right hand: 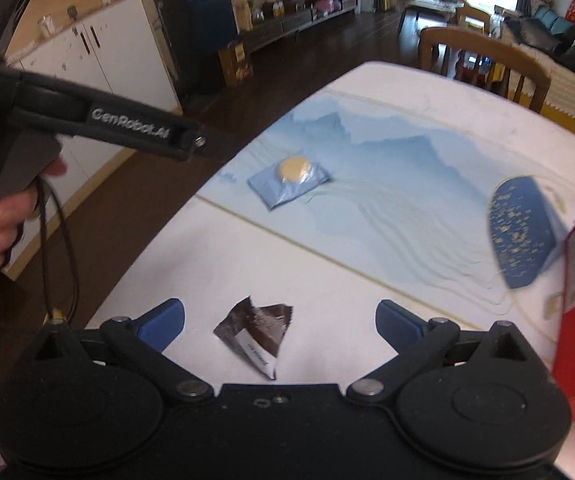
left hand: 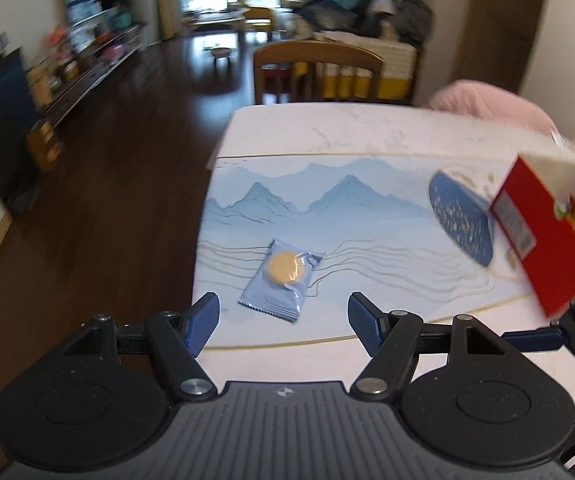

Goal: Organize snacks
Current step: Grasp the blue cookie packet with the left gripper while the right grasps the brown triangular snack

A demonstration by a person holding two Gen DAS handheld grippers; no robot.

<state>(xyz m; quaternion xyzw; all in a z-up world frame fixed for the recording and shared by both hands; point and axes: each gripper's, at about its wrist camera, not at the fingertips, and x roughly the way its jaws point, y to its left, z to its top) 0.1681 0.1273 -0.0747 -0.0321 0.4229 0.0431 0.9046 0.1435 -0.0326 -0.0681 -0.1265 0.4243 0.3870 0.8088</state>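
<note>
White marble tabletop (left hand: pixel 327 128) fills both views, with a blue mountain-print mat (left hand: pixel 367 216) laid across it, a wooden chair (left hand: pixel 319 72) at the far end and a dark wood floor beyond.

2 wrapped snacks lie loose. A pale blue packet (left hand: pixel 281 280) with a yellow disc printed on it rests flat on the mat, just ahead of the left gripper (left hand: pixel 283 316), whose blue-padded jaws stand apart with nothing between them. A dark brown packet (right hand: pixel 257 336), crumpled and partly folded, lies on bare marble nearer the table's edge, just ahead of the right gripper (right hand: pixel 279 324); its jaws are spread wide and empty. A red box (left hand: pixel 543 232), tilted and blurred, stands at the right side of the mat, beside a dark blue speckled oval (left hand: pixel 461 216) that seems to be print on the mat, though the blur leaves that unsure.

Judged from this, each gripper is lining up on its own packet, with the box the likely place to put them. Both wrappers are thin and flat, so the pads should come down low, straddling the packet's short width, and close on a raised edge or the bulge of the contents. The brown one's upturned fold offers the easier bite. Slippery film may slide on marble, so close gently and squarely.
</note>
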